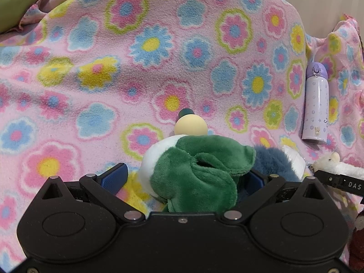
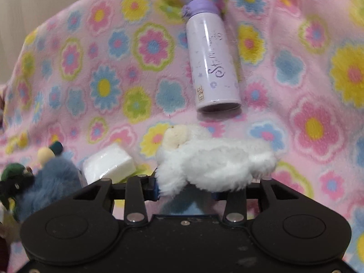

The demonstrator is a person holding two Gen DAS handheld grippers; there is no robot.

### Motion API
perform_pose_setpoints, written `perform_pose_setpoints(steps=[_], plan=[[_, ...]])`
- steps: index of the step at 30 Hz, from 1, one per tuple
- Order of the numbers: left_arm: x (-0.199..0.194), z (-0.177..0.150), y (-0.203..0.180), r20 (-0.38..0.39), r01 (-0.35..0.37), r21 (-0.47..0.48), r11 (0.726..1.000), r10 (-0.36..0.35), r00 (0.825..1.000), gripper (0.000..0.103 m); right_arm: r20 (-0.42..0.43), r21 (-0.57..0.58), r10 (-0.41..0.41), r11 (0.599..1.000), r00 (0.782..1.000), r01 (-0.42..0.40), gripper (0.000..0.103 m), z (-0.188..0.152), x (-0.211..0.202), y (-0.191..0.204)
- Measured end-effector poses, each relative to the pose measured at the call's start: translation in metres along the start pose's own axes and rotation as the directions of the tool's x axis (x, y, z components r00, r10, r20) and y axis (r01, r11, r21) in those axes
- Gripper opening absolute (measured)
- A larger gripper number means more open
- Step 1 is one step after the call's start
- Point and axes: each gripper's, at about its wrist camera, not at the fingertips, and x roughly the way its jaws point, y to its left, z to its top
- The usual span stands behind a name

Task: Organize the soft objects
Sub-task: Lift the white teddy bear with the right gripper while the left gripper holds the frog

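Observation:
My left gripper (image 1: 182, 177) stands wide open around a green and white plush toy (image 1: 195, 170) that lies on the flowered blanket (image 1: 113, 68); its blue pads do not press it. A cream ball with a dark cap (image 1: 190, 124) sits just beyond. A blue furry plush (image 1: 273, 161) lies to its right, also in the right wrist view (image 2: 50, 179). My right gripper (image 2: 185, 185) is shut on a white fluffy plush (image 2: 213, 161), also seen at the left view's right edge (image 1: 336, 166).
A lilac bottle (image 2: 211, 54) lies on the blanket beyond the white plush, also in the left wrist view (image 1: 316, 102). A white sponge block (image 2: 108, 163) lies beside the blue plush. A green pillow (image 1: 16, 2) is far left.

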Motion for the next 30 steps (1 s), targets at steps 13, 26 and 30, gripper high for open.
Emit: perform_pose_setpoints(steps=[13, 26, 30], plan=[[-0.03, -0.005, -0.003, 0.105, 0.019, 0.045, 0.999, -0.024, 0.994, 0.062, 0.02, 0.049, 0.041, 0.998, 0.999, -0.042, 0.038, -0.002, -0.004, -0.007], [-0.067, 0.02, 0.028, 0.078, -0.069, -0.08, 0.994, 0.076, 0.994, 0.062, 0.022, 0.054, 0.048, 0.997, 0.999, -0.049, 0.039, -0.003, -0.005, -0.008], [-0.067, 0.019, 0.024, 0.044, -0.091, -0.076, 0.993, 0.094, 0.995, 0.062, 0.022, 0.054, 0.046, 0.997, 0.999, -0.048, 0.039, -0.003, -0.005, -0.007]])
